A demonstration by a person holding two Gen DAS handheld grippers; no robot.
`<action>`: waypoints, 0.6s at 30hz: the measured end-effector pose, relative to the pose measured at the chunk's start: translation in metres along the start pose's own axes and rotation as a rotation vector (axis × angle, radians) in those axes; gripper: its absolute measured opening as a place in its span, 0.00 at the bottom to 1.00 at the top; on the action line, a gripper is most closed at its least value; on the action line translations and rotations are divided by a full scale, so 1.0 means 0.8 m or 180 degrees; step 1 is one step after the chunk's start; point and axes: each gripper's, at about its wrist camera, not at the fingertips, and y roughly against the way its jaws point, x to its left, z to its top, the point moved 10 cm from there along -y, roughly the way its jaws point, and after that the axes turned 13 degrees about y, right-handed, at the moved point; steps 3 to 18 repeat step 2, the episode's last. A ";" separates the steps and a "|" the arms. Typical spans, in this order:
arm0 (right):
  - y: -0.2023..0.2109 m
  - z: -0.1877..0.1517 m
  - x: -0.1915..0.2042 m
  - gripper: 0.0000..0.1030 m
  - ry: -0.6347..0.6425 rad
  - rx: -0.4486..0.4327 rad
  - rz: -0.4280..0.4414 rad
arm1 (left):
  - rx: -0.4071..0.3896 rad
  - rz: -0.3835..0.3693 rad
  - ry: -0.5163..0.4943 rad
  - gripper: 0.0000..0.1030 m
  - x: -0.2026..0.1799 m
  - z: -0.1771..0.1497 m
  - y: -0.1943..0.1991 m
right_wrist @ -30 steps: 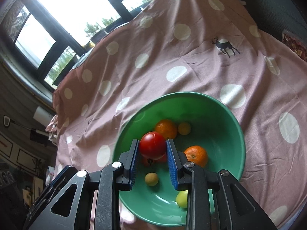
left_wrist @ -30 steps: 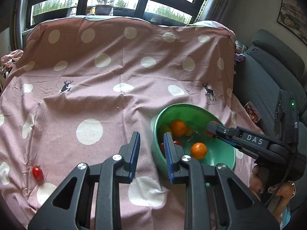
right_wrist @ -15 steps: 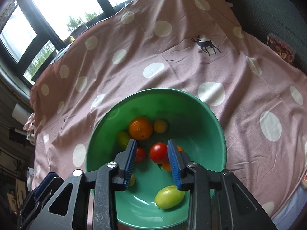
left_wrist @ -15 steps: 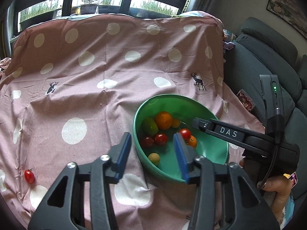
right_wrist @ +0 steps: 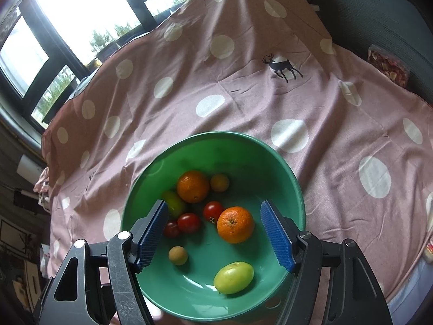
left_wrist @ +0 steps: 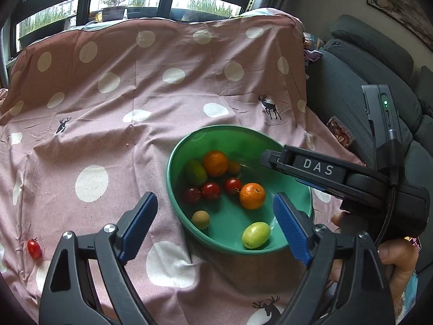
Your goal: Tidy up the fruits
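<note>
Well apart: lone tomato (left_wrist: 34, 248), bowl (left_wrist: 173, 178) rim.

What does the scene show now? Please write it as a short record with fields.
surface: pink cloth with white dots
container: green bowl
in bowl: two oranges, three red tomatoes, two green fruits, two small brownish fruits
outside bowl: one small tomato on the cloth, far from the bowl
left gripper: open, empty, jaws just opening
right gripper: open above the bowl, empty, jaws just opening
</note>
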 end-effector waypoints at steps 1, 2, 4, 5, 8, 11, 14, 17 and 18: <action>0.001 0.000 -0.001 0.70 -0.0016 -0.0002 -0.0005 | 0.0002 -0.0009 -0.0004 0.85 -0.001 -0.001 0.000; 0.001 0.000 -0.003 0.70 -0.0027 -0.0005 -0.0007 | 0.0007 -0.0021 -0.0002 0.85 -0.002 -0.002 0.000; 0.001 0.000 -0.003 0.70 -0.0027 -0.0005 -0.0007 | 0.0007 -0.0021 -0.0002 0.85 -0.002 -0.002 0.000; 0.001 0.000 -0.003 0.70 -0.0027 -0.0005 -0.0007 | 0.0007 -0.0021 -0.0002 0.85 -0.002 -0.002 0.000; 0.001 0.000 -0.003 0.70 -0.0027 -0.0005 -0.0007 | 0.0007 -0.0021 -0.0002 0.85 -0.002 -0.002 0.000; 0.001 0.000 -0.003 0.70 -0.0027 -0.0005 -0.0007 | 0.0007 -0.0021 -0.0002 0.85 -0.002 -0.002 0.000; 0.001 0.000 -0.003 0.70 -0.0027 -0.0005 -0.0007 | 0.0007 -0.0021 -0.0002 0.85 -0.002 -0.002 0.000; 0.001 0.000 -0.003 0.70 -0.0027 -0.0005 -0.0007 | 0.0007 -0.0021 -0.0002 0.85 -0.002 -0.002 0.000; 0.001 0.000 -0.003 0.70 -0.0027 -0.0005 -0.0007 | 0.0007 -0.0021 -0.0002 0.85 -0.002 -0.002 0.000</action>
